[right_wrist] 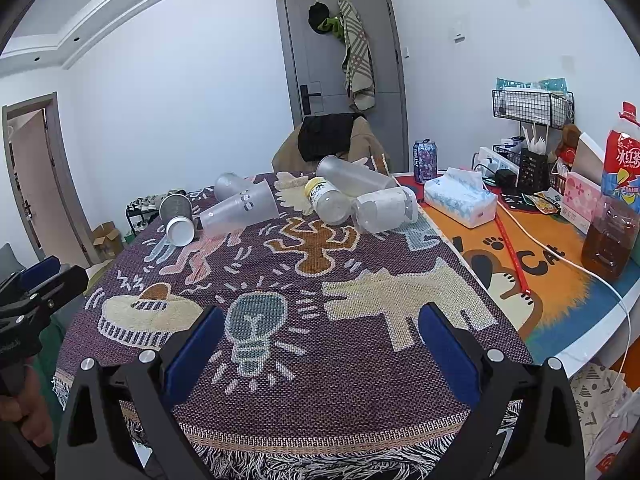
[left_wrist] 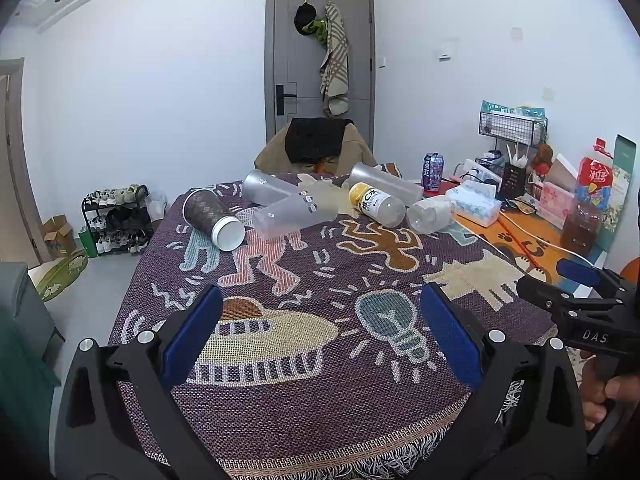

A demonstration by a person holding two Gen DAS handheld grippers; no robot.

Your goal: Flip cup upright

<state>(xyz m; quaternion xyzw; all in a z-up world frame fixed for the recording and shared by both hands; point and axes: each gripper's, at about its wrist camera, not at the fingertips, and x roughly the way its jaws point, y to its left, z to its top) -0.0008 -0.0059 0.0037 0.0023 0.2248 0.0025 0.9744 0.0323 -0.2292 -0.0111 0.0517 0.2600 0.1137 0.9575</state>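
Note:
Several cups and bottles lie on their sides at the far end of the patterned cloth. A dark paper cup with a white base lies at the far left; it also shows in the right wrist view. A frosted clear cup lies beside it, also in the right wrist view. More frosted cups and two plastic bottles lie behind. My left gripper is open and empty over the near cloth. My right gripper is open and empty, to its right.
A tissue box, a purple can, a wire basket, a tea bottle and a white cable crowd the orange mat at the right. A chair with clothes stands behind the table.

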